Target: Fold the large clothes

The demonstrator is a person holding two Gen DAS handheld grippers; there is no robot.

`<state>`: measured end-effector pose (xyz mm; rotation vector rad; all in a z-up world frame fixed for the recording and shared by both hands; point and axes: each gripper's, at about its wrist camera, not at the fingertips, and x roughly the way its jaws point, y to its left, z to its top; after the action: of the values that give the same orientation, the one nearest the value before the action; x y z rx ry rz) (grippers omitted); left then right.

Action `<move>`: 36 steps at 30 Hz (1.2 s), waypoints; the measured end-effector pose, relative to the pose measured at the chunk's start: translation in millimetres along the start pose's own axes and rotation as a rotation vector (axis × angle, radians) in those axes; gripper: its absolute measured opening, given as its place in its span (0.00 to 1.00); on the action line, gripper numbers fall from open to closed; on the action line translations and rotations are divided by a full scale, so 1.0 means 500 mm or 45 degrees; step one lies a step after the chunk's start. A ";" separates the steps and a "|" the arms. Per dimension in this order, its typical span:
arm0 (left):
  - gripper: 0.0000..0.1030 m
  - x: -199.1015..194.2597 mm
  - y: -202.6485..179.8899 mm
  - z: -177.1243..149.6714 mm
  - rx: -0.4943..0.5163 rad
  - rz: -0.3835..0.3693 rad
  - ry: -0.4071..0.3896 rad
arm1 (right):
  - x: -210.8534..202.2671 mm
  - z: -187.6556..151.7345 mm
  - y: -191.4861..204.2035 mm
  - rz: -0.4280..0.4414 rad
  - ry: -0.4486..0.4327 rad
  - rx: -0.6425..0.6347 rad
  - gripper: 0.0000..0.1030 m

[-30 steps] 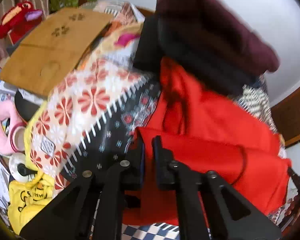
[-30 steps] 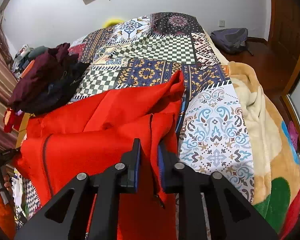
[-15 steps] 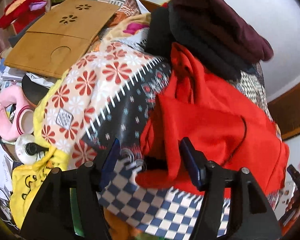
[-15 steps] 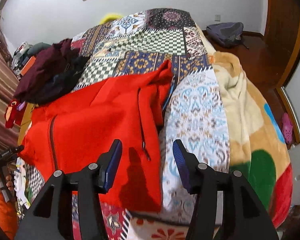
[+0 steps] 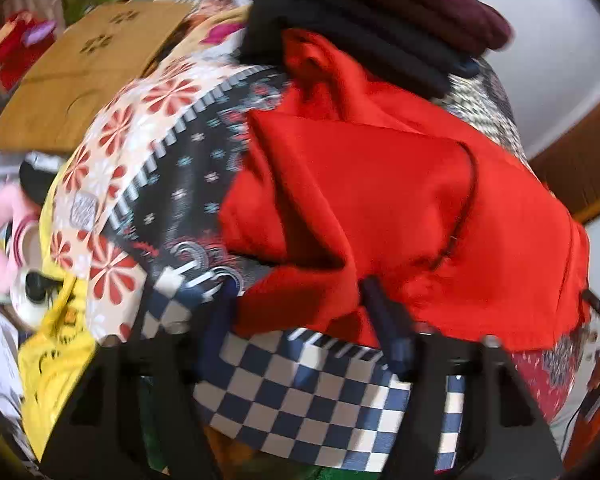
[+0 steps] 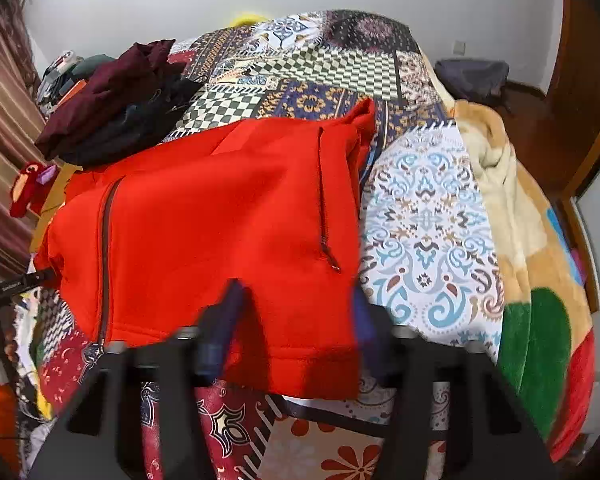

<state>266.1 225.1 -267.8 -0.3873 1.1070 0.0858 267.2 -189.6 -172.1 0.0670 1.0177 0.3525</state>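
Closing both grippers, you had the left gripper [image 5: 300,300] and right gripper [image 6: 296,300] apart over the red garment's [image 6: 220,220] hem, gripping nothing.

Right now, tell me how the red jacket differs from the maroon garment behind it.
The red jacket is bright red and lies spread across the patchwork bedspread with a dark zipper showing; the maroon garment is dark and bunched. The red jacket lies directly on the bedspread at the near edge; the maroon garment sits farther back on a dark pile. Both are large clothes on the bed.
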 end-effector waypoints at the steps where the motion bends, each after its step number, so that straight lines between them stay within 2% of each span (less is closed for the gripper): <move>1: 0.32 -0.001 -0.012 -0.001 0.042 -0.012 0.014 | 0.002 0.000 0.003 0.021 0.002 -0.012 0.16; 4: 0.13 -0.022 -0.042 -0.004 0.133 -0.023 -0.021 | 0.000 0.000 0.009 0.089 -0.011 -0.009 0.12; 9: 0.11 -0.092 -0.079 0.023 0.179 -0.170 -0.126 | -0.031 0.040 0.020 0.182 -0.089 -0.014 0.12; 11: 0.10 -0.119 -0.080 0.056 0.128 -0.324 -0.155 | -0.040 0.077 0.017 0.226 -0.136 0.002 0.12; 13: 0.09 -0.134 -0.081 0.097 0.093 -0.387 -0.188 | -0.038 0.111 0.011 0.251 -0.167 0.023 0.11; 15: 0.08 -0.140 -0.082 0.145 0.083 -0.376 -0.231 | -0.026 0.154 0.005 0.260 -0.188 0.050 0.11; 18: 0.08 -0.136 -0.076 0.223 0.050 -0.315 -0.289 | -0.002 0.216 -0.005 0.215 -0.223 0.086 0.11; 20: 0.08 -0.125 -0.064 0.275 0.004 -0.217 -0.331 | 0.021 0.264 -0.018 0.156 -0.239 0.140 0.13; 22: 0.09 -0.109 -0.045 0.317 -0.081 -0.080 -0.376 | 0.044 0.294 -0.032 0.108 -0.212 0.231 0.22; 23: 0.10 -0.102 -0.035 0.331 -0.114 -0.062 -0.374 | 0.048 0.303 -0.040 0.076 -0.208 0.288 0.24; 24: 0.18 -0.094 -0.027 0.340 -0.143 -0.060 -0.364 | 0.044 0.307 -0.048 0.053 -0.221 0.331 0.29; 25: 0.31 -0.088 -0.017 0.344 -0.168 -0.066 -0.354 | 0.038 0.310 -0.056 0.036 -0.243 0.374 0.40; 26: 0.37 -0.084 -0.009 0.345 -0.192 -0.077 -0.356 | 0.032 0.310 -0.062 0.043 -0.260 0.399 0.46; 27: 0.45 -0.085 -0.005 0.339 -0.204 -0.076 -0.367 | 0.025 0.308 -0.065 0.055 -0.269 0.408 0.57; 28: 0.49 -0.084 -0.002 0.333 -0.202 -0.056 -0.369 | 0.022 0.307 -0.068 0.057 -0.269 0.404 0.60; 31: 0.49 -0.071 -0.003 0.312 -0.152 0.008 -0.332 | 0.014 0.293 -0.063 0.029 -0.243 0.339 0.60; 36: 0.51 -0.058 -0.002 0.254 -0.089 0.020 -0.238 | 0.025 0.240 -0.057 0.046 -0.095 0.247 0.60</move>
<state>361.9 271.8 -192.5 -0.4241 0.9242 0.1717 381.5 -199.7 -125.0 0.2716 0.9756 0.2816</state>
